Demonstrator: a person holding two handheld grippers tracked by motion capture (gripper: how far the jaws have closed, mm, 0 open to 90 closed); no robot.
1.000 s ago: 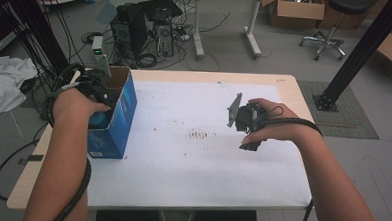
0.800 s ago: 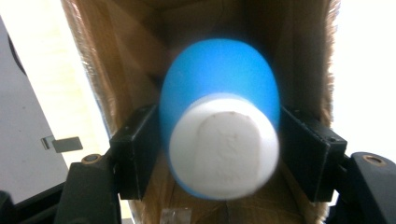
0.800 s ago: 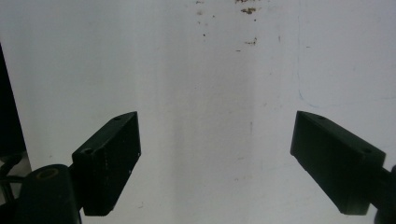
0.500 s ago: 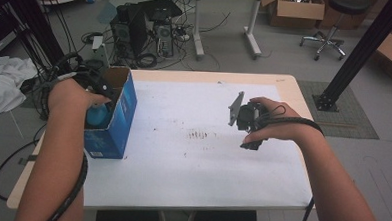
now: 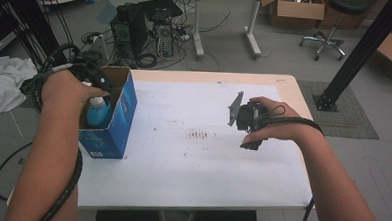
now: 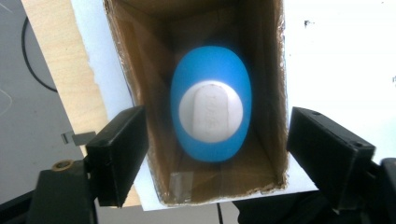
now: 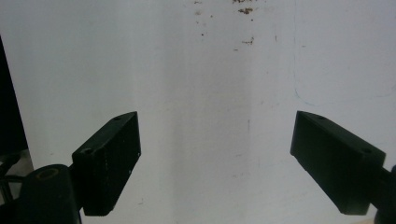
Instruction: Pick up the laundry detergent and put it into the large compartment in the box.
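Here your right gripper (image 7: 217, 161) hovers over the white counter (image 5: 197, 160), jaws wide apart with nothing between them, only a few brown specks (image 7: 245, 10) on the sheet beyond. Your left gripper (image 6: 215, 156) hangs above the open blue box (image 5: 114, 118) at the counter's left edge, jaws spread to either side of its mouth. Inside the box stands a blue bottle (image 6: 211, 122) with a white cap (image 6: 210, 112), upright and untouched by the jaws

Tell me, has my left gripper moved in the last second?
Yes. In the high view the left gripper has drawn back toward the far-left end of the blue box, exposing the blue bottle inside; its fingers are open.
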